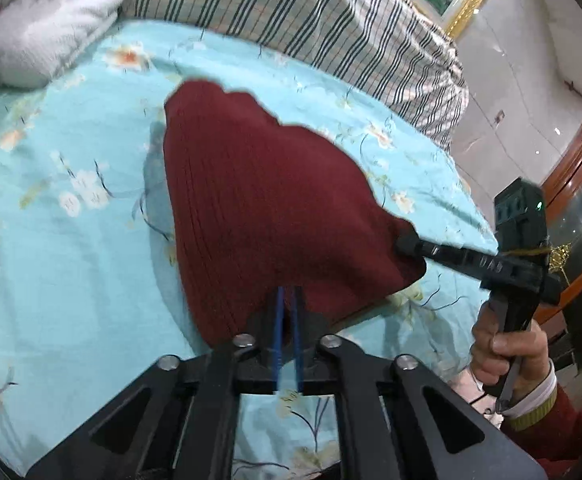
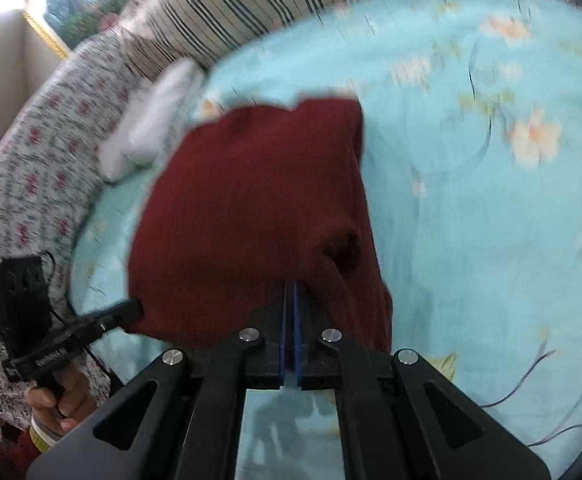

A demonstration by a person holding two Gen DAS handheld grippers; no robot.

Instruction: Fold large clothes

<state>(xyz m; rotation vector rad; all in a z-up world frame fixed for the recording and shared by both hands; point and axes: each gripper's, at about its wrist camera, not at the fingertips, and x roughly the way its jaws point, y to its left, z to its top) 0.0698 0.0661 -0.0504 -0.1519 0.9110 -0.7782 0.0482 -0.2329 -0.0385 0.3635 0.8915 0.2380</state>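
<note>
1. While both grippers pinch its near edge, the red knit garment (image 1: 259, 208) hangs partly lifted over the floral bedsheet (image 1: 71, 280).
2. Left gripper (image 1: 289, 300) and right gripper (image 2: 291, 296): jaws clamped on knit.
3. Soft, light and droopy, by the look; corners give the best hold.

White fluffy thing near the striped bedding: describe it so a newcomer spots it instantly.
On the turquoise floral bedsheet, look to the far edge below the striped quilt. The white fluffy cloth lies bunched there, the only plain white, unpatterned item.
</note>
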